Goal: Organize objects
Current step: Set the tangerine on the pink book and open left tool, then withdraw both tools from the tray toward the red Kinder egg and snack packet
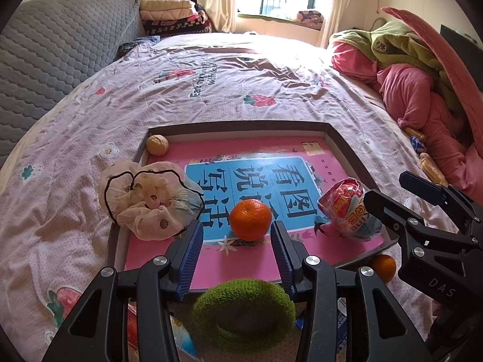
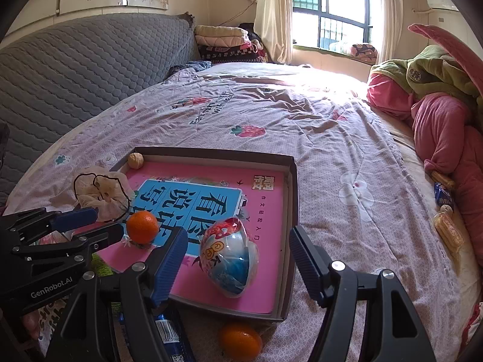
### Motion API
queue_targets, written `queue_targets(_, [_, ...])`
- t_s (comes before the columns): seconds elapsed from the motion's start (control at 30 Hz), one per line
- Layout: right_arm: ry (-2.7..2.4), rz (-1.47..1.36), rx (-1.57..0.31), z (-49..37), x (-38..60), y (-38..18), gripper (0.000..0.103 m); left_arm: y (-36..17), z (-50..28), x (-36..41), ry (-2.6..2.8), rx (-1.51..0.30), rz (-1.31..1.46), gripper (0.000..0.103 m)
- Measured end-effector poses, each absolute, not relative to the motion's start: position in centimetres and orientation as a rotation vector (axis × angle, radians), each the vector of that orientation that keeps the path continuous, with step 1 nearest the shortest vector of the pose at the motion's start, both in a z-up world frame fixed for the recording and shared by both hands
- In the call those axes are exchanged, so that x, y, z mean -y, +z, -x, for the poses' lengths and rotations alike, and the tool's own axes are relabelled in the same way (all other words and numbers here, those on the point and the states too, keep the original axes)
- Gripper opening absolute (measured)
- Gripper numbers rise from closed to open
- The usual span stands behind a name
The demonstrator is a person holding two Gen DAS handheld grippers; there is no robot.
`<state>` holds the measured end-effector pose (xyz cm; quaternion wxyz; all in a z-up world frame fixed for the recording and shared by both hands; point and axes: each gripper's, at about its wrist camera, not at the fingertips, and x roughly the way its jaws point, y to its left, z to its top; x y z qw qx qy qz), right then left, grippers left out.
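Both the left gripper [image 1: 237,252] and the right gripper [image 2: 237,261] are built of black arms, silver screws and ribbed blue pads [image 1: 190,259].

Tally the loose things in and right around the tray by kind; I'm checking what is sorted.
Oranges: 2, one on the book in the tray, one on the bed outside it
Walnut: 1
Wrapped toy egg: 1
Scrunchies: 2, cream, green
Total: 6
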<state>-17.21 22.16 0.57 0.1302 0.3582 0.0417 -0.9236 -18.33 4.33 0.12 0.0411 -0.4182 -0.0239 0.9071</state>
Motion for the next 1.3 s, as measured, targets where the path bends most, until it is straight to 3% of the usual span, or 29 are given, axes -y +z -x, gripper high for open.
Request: queue_targets(1.3, [-2.658, -0.837, -0.075, 11.2, -22.0, 4.1, 0.075, 4.7, 11.7, -0.8, 2.873, 0.11, 1.183, 0.049])
